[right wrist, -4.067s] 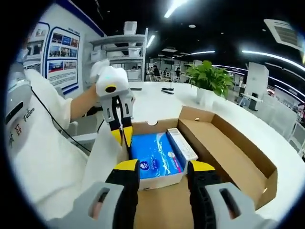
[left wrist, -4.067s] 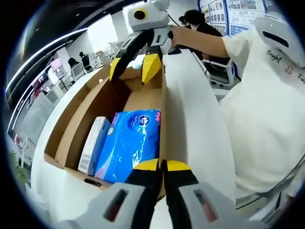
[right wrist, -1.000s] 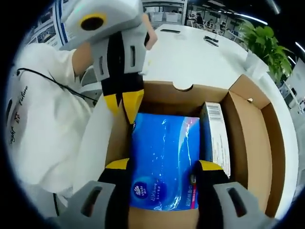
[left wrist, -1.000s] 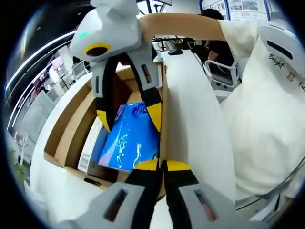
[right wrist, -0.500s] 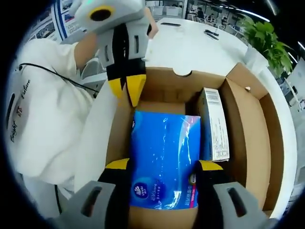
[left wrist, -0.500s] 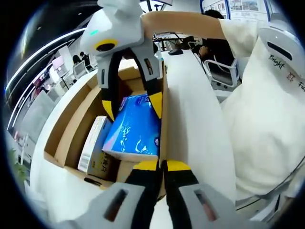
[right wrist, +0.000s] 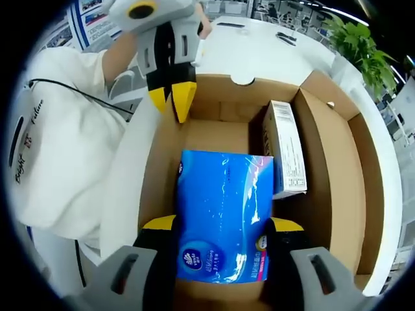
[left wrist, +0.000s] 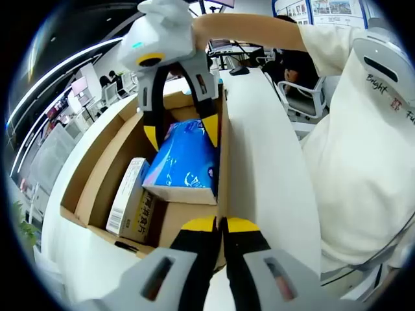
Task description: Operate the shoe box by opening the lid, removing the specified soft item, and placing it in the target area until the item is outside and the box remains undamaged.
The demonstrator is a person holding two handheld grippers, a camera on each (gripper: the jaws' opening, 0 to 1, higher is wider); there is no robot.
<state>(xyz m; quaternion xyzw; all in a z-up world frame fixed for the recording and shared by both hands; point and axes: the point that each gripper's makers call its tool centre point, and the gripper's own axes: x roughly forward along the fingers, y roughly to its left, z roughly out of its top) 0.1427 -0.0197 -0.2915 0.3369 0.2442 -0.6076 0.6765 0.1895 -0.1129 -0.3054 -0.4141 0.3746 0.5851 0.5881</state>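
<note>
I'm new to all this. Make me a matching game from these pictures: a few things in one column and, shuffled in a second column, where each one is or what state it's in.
Things:
1. blue soft tissue pack
2. white rectangular carton
3. left gripper
4. brown cardboard shoe box

States:
A. lid open
B. lying inside along a side wall
C. jaws closed on the box wall
D. held between the right gripper's jaws, lifted above the box floor

Pairs: 1-D, 2-B, 3-C, 4-A
</note>
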